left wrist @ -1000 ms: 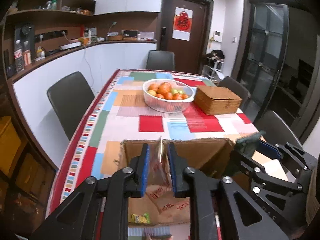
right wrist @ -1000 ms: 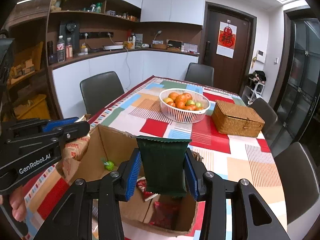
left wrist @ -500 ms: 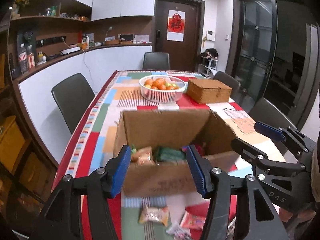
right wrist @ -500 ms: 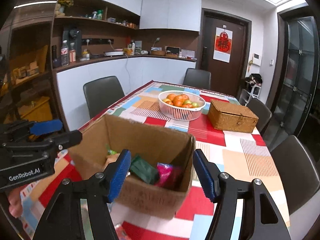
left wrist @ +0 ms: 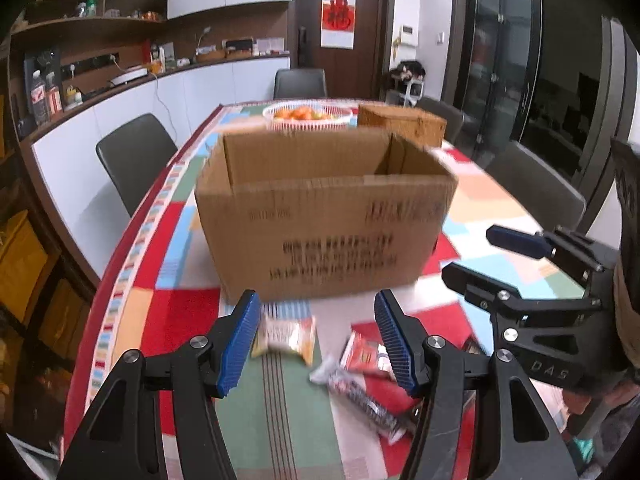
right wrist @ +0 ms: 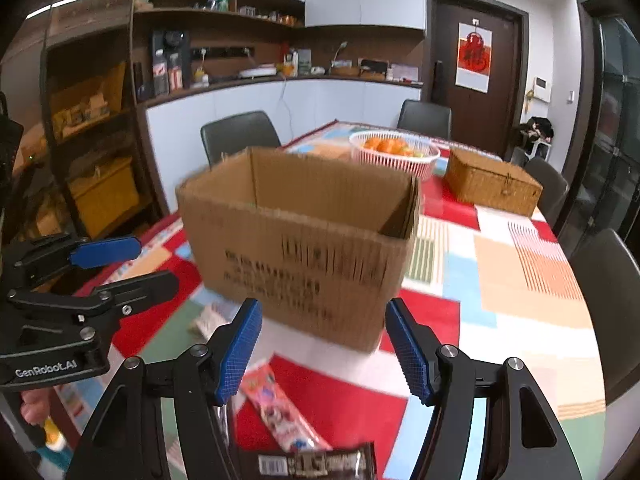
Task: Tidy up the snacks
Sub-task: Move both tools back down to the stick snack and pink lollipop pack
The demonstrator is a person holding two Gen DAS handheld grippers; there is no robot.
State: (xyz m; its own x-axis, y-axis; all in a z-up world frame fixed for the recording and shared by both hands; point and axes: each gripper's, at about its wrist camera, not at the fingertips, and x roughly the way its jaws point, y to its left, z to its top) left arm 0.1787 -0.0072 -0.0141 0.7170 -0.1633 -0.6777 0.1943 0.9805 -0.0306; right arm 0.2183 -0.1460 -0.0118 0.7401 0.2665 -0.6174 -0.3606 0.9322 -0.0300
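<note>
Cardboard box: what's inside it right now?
From both wrist views only the cardboard box rim and bare inner walls show; its near wall covers the floor, so any snacks inside are hidden. Several packets lie outside on the tablecloth.

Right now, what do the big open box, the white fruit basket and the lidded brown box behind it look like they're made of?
Big open box: corrugated cardboard, matte brown, with fluted cut edges and printed black text.
White fruit basket: probably moulded plastic, thin ribbed slats with a slight sheen.
Lidded brown box: apparently woven wicker or rattan, with a matte, fine basket-weave texture.
</note>
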